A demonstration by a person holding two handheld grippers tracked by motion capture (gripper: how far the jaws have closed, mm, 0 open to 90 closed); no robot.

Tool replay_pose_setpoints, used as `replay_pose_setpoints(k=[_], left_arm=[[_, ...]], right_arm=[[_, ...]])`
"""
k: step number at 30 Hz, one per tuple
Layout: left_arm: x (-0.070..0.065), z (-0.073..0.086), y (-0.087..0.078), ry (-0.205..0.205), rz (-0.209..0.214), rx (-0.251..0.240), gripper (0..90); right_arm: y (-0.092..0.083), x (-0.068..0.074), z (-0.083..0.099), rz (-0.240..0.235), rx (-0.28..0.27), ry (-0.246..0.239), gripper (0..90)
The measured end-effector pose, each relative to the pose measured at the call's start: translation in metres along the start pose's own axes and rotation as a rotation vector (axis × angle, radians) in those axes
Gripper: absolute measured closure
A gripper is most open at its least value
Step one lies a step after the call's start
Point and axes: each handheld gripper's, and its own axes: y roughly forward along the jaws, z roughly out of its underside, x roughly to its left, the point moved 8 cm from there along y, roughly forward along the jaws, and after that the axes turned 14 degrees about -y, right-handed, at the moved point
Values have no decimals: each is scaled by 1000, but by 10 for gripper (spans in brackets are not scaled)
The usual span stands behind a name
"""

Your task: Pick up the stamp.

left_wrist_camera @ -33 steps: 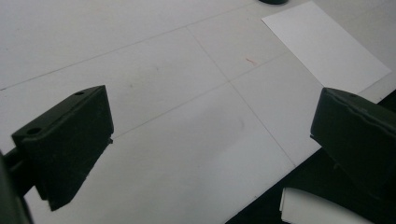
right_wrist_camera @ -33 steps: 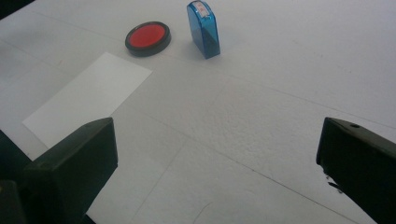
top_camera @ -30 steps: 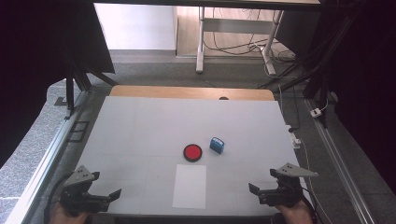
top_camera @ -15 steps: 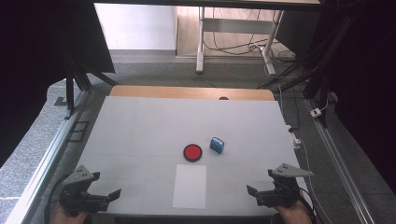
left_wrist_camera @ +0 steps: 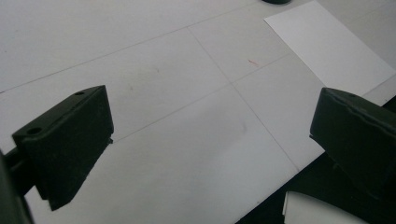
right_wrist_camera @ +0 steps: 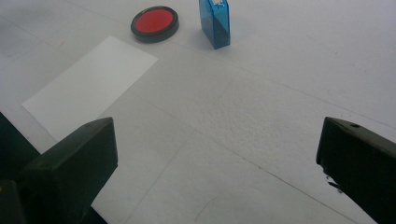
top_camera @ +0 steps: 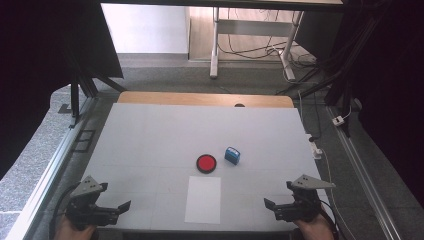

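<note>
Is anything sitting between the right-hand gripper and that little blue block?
Nothing visible. Only bare table lies between the open right gripper and the blue block; the red disc and white paper sit off to one side.

no readable text, labels, numbers or signs anywhere
</note>
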Motion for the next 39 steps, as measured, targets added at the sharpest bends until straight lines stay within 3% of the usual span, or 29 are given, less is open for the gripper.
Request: replay_pose_setpoints(k=[9,24,32,39], left_arm=[[-1,1,2,3,-6,20,1],[-3,3,3,22,-6,36,0],[-2,2,3,17,4,34,0],[-2,2,2,14,15,29,0]], right_arm=[[0,1,-7,-6,-16,-23,0],[12,9,-23,-24,-34,-130,0],[23,10,-31,-55,-48,-138,0],[30,11,-36,-85,-61,-113,0]])
